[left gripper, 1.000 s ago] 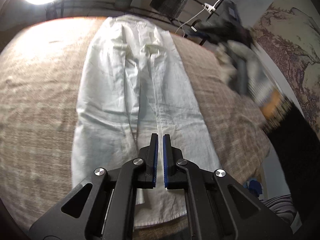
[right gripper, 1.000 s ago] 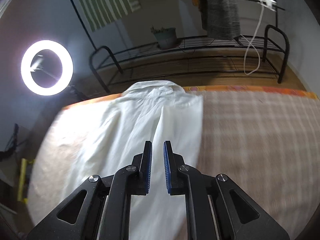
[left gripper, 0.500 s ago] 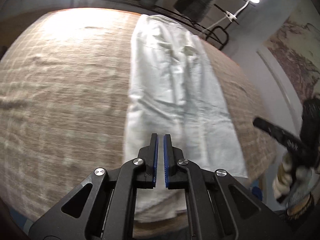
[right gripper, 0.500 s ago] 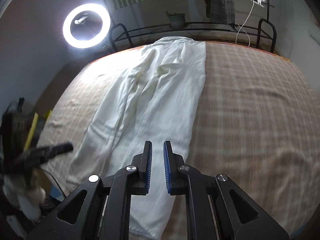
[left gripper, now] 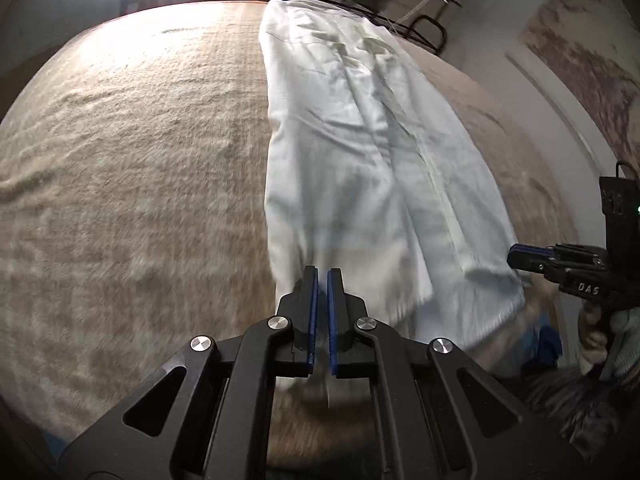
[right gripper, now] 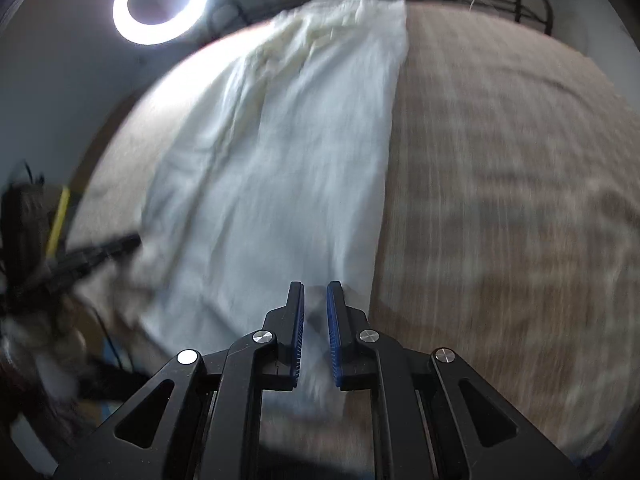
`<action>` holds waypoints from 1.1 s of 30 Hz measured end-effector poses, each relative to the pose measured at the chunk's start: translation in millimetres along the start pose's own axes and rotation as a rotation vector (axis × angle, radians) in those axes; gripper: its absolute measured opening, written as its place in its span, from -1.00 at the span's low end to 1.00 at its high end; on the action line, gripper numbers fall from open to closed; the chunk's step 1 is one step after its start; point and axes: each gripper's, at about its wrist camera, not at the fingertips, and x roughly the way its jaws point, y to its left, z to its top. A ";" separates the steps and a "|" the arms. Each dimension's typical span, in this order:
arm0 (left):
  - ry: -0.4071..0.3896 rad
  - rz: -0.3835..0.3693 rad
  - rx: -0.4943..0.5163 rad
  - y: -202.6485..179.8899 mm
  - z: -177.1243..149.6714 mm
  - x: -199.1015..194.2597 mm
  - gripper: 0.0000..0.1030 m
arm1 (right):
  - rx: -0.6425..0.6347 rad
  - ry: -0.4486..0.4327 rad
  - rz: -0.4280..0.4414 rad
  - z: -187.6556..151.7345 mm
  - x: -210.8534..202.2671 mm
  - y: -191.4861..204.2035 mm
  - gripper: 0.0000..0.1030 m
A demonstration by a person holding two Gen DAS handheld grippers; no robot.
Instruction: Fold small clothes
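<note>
White cotton garment (left gripper: 372, 168), already folded into a long narrow strip, lies flat on the beige plaid-woven bed cover (left gripper: 132, 184), running from 12 o'clock down toward 6 in both wrist views. Compared with a second ago, both hands have swung apart to the near end of the strip: the left tongs (left gripper: 322, 280), which hovered over the middle of the cloth, are now low at its near left corner, and the right tongs (right gripper: 315, 292) have come from the collar end to the near right corner. Left tongs are clenched with nothing visibly pinched, the hem edge showing just past the tips at 1 o'clock. Right tongs stand slightly parted; white cloth shows between the blue pads (right gripper: 334, 320), but blur hides whether they actually bite it, so a grasp cannot be confirmed. In the right view the other tool sits blurred at 9 o'clock by the hem; in the left view its partner sits at 3 o'clock. Judgement: lengthwise folding looks done; both hands are staged to lift the near hem and carry it toward 12 o'clock for the crosswise fold.
</note>
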 end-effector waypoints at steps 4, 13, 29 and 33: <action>-0.078 -0.014 -0.048 13.3 4.7 -22.0 -0.96 | 0.007 -0.051 0.084 -17.1 -26.0 1.9 -0.80; -0.160 0.005 0.022 -3.0 92.5 -3.4 -0.96 | 0.165 -0.188 0.107 13.4 -40.0 -28.2 -0.80; -0.053 0.127 0.087 24.1 51.7 32.4 -0.97 | 0.069 -0.051 0.095 0.9 1.8 -23.0 -0.81; -0.027 0.139 0.153 16.1 22.8 16.8 -0.97 | 0.034 -0.007 0.140 -20.2 -4.7 -21.2 -0.81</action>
